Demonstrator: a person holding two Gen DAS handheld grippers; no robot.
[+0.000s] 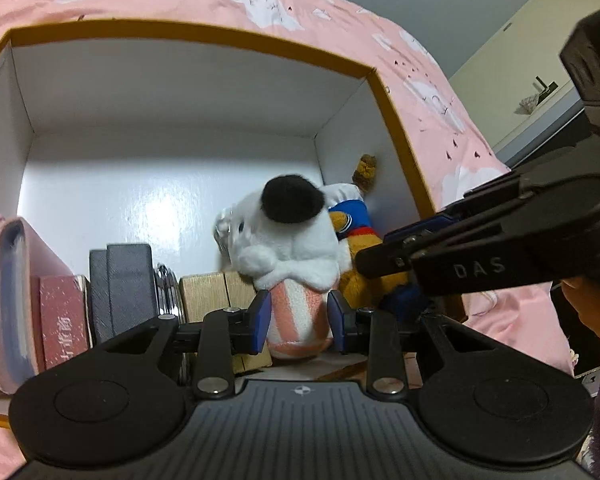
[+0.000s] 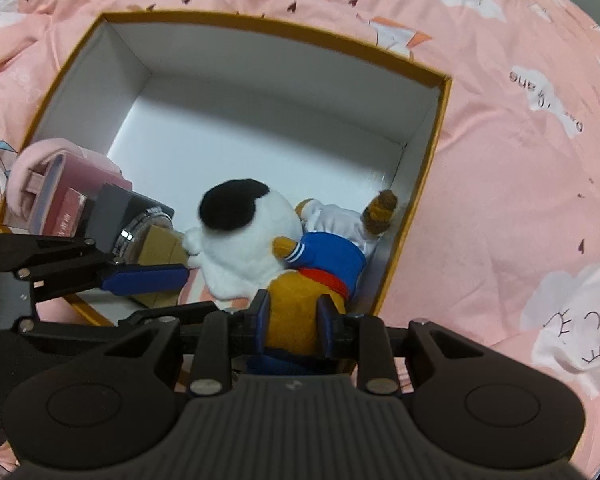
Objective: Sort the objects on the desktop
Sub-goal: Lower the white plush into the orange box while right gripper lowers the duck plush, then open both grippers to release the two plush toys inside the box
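Left wrist view shows my left claw (image 1: 299, 312) clamped on the white plush toy's (image 1: 288, 236) pink-striped lower end, plus a room corner with cream cabinet doors (image 1: 540, 40) that the right wrist view lacks. From the right wrist, my right claw (image 2: 292, 325) pinches the orange bear plush (image 2: 300, 308) in blue sailor top, low in the box's near right corner. Both toys sit inside the yellow-rimmed cardboard box (image 2: 260, 24) with glossy white walls, beside small boxes (image 1: 116, 284) at its left. Around it lies a pink cloud-print sheet (image 2: 520, 160), soft and creased.
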